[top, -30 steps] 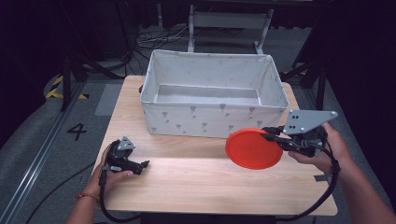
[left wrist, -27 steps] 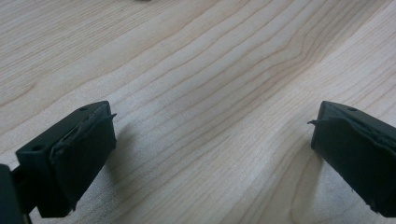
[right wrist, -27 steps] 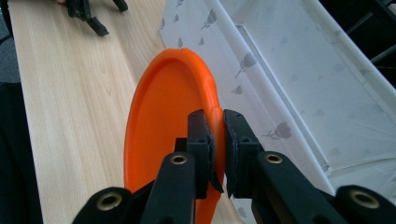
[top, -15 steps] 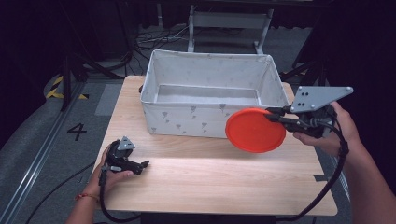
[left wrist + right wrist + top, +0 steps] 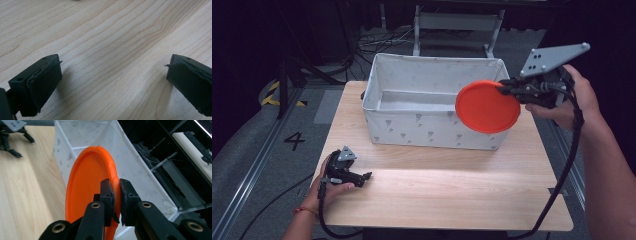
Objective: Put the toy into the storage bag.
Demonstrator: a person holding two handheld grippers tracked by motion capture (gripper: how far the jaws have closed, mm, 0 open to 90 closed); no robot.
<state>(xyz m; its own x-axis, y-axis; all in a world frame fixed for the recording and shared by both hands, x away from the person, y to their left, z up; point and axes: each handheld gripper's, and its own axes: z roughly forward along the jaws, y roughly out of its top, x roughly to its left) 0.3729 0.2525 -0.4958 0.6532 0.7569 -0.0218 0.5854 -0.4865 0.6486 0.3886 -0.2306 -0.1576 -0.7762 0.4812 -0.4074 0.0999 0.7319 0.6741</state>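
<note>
The right claw (image 5: pixel 504 89) has lifted the orange plate (image 5: pixel 487 106) higher, over the bin's (image 5: pixel 432 131) right end, pinching its rim. The left claw (image 5: pixel 365 176) rests spread wide on the counter (image 5: pixel 452 185).

Orange plate (image 5: pixel 487 106) tilted on edge, above bin's (image 5: pixel 412 127) right corner.

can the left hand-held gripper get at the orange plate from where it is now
Probably not: the left hand-held gripper rests open near the table's front left, while the plate hangs high by the bin, clamped by the right hand-held gripper.
</note>
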